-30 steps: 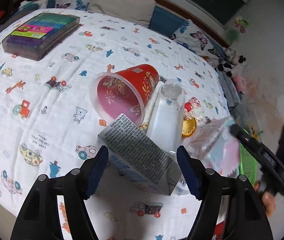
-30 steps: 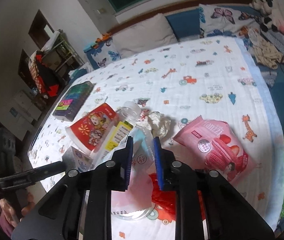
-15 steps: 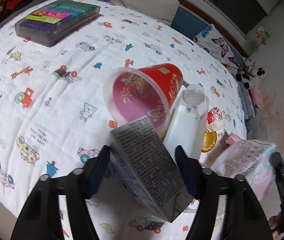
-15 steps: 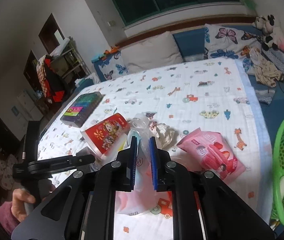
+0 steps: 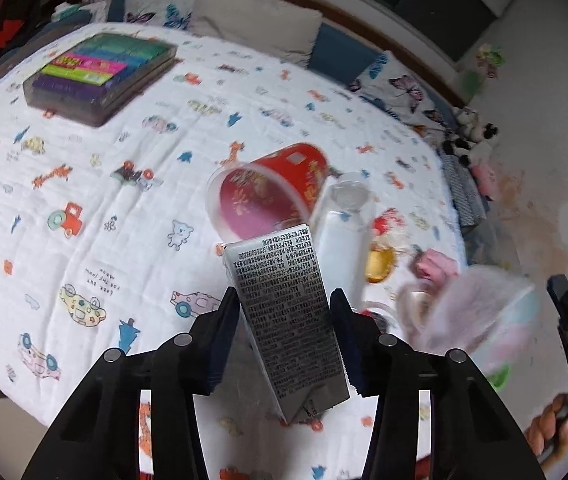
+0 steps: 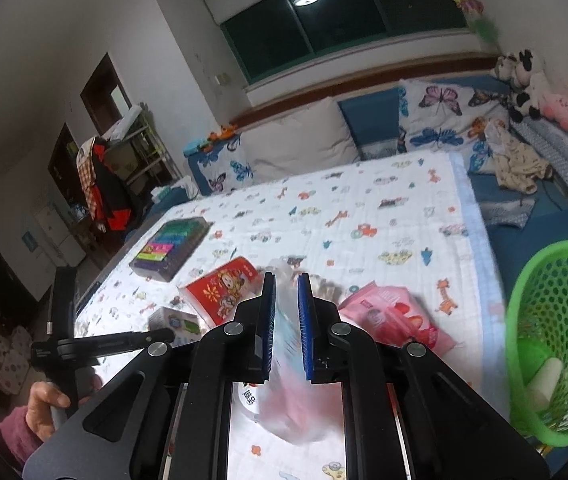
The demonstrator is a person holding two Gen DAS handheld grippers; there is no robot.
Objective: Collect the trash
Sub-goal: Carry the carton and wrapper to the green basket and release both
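My left gripper is shut on a small silver drink carton with black print and holds it above the bed. My right gripper is shut on a thin pink and blue plastic wrapper, lifted off the bed; it also shows blurred in the left wrist view. On the printed sheet lie a red paper cup on its side, a clear plastic bottle, a pink snack bag and a crumpled scrap. A green mesh basket stands to the right of the bed.
A dark box of coloured items lies at the far left of the bed. Pillows and soft toys line the far side. The basket holds a white object.
My left gripper has closed on the carton and lifted it off the bed. My right gripper has risen with the wrapper and swung toward the green basket.
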